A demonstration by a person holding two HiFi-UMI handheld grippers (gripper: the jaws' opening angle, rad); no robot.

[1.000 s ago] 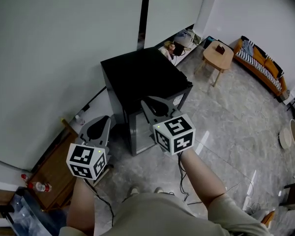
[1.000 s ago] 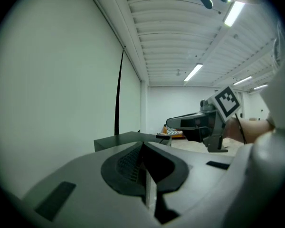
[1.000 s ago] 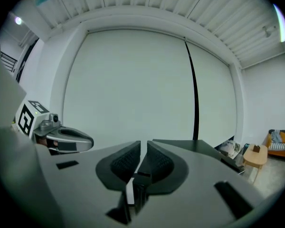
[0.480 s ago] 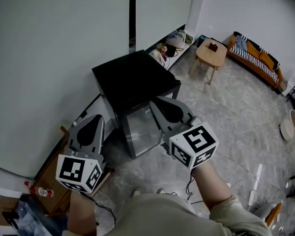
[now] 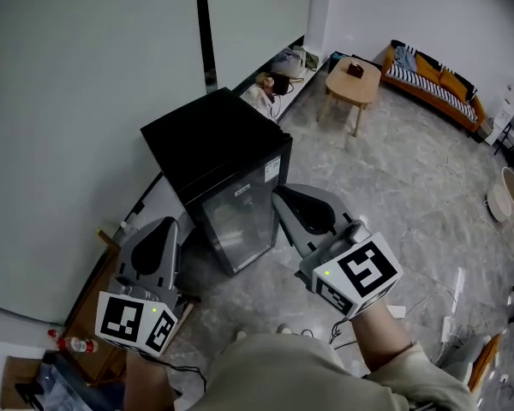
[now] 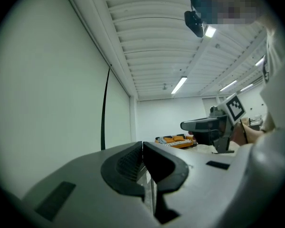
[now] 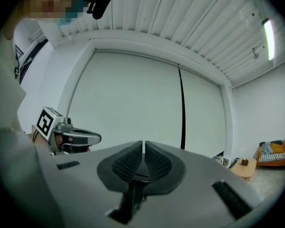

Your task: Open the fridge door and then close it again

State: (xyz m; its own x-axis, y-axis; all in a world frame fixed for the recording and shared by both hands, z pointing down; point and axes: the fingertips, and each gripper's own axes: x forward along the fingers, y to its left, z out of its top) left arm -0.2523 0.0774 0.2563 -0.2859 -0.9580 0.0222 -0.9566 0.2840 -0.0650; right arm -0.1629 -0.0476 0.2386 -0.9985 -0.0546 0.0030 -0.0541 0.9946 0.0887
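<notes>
A small black fridge point(image 5: 212, 144) stands on the floor against the white wall, and its glass door point(image 5: 240, 219) is closed. My left gripper point(image 5: 164, 225) hangs left of the fridge, shut with nothing between its jaws point(image 6: 142, 144). My right gripper point(image 5: 279, 193) sits to the right of the door's front, apart from it. It is also shut and empty point(image 7: 143, 143). Both point level. Each gripper view shows the other gripper: the right gripper point(image 6: 204, 125) and the left gripper point(image 7: 80, 137).
A low wooden board point(image 5: 86, 311) and a bottle point(image 5: 68, 343) lie at lower left. Bags point(image 5: 278, 68) sit by the wall behind the fridge. A round wooden table point(image 5: 353, 80), an orange sofa point(image 5: 433, 77) and a white basin point(image 5: 504, 202) stand further right. Cables trail on the floor point(image 5: 437, 302).
Both grippers have pulled back from the fridge and risen. The right one, earlier over the door's front, now sits to its right. The fridge door looks closed throughout.
</notes>
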